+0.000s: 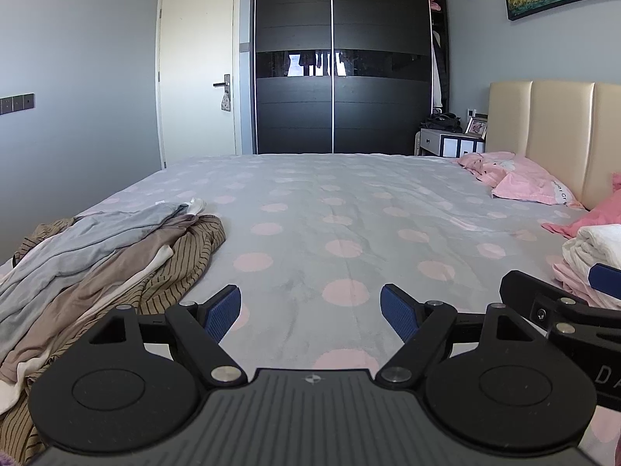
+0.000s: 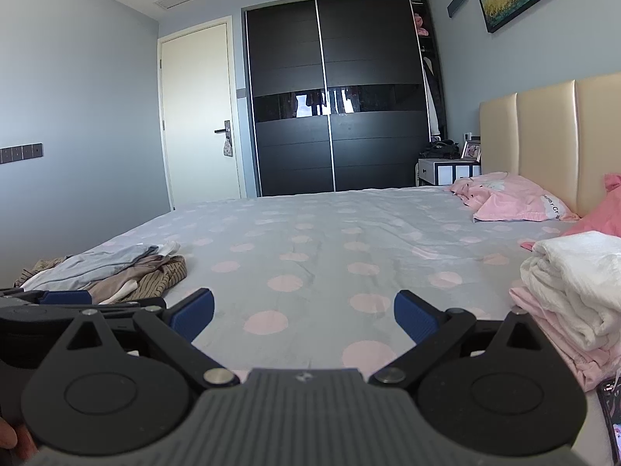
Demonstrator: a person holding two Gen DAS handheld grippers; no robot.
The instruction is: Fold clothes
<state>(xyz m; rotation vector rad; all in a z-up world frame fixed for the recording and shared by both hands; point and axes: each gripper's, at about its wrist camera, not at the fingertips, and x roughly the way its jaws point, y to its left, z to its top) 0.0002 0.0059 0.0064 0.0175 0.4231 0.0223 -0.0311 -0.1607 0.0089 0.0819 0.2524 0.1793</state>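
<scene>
A heap of unfolded clothes (image 1: 97, 256) in grey, beige and brown stripes lies on the bed's left side; the same heap of clothes (image 2: 116, 272) shows in the right wrist view. At the right, a folded stack of white and pink garments (image 2: 574, 295) rests on the bed, and the stack (image 1: 594, 256) also appears in the left wrist view. My left gripper (image 1: 310, 312) hovers open above the grey dotted bedspread (image 1: 330, 202), holding nothing. My right gripper (image 2: 304, 316) is open too and empty, level with the left one and just to its right.
Pink pillows (image 2: 516, 196) lie against the beige headboard (image 2: 543, 132). Beyond the bed stand a black sliding wardrobe (image 1: 341, 58), a white door (image 1: 198, 73) and a bedside table (image 1: 450, 141). A patterned item (image 2: 613, 415) lies at the near right bed edge.
</scene>
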